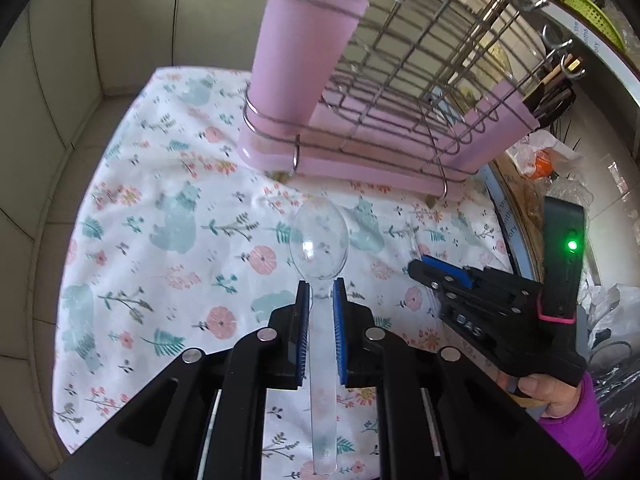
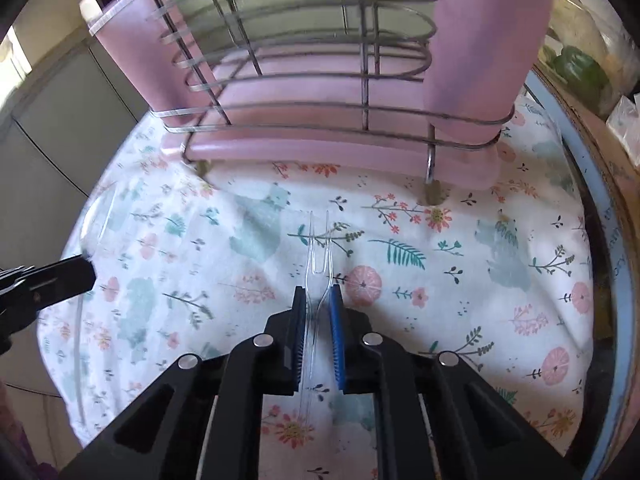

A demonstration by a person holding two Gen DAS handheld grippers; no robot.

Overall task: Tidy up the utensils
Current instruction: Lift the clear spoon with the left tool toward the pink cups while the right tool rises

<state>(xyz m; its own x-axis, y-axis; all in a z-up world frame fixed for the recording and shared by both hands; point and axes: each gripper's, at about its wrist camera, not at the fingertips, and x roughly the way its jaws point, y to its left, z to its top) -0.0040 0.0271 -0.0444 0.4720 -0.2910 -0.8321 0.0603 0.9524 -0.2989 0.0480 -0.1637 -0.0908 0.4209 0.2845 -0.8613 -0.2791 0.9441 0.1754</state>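
Floral cloth (image 1: 168, 240) w/ rack (image 1: 400, 92); L gripper (image 1: 321, 292) on spoon (image 1: 319, 240)

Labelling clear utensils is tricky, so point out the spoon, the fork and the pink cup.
spoon (image 1: 319, 240): left wrist view, middle of the bowl.
fork (image 2: 319, 248): right wrist view, between the two tines.
pink cup (image 1: 296, 60): left wrist view, outer wall.

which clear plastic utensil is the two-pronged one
The fork in the right claw; the left claw holds a round-bowled spoon.
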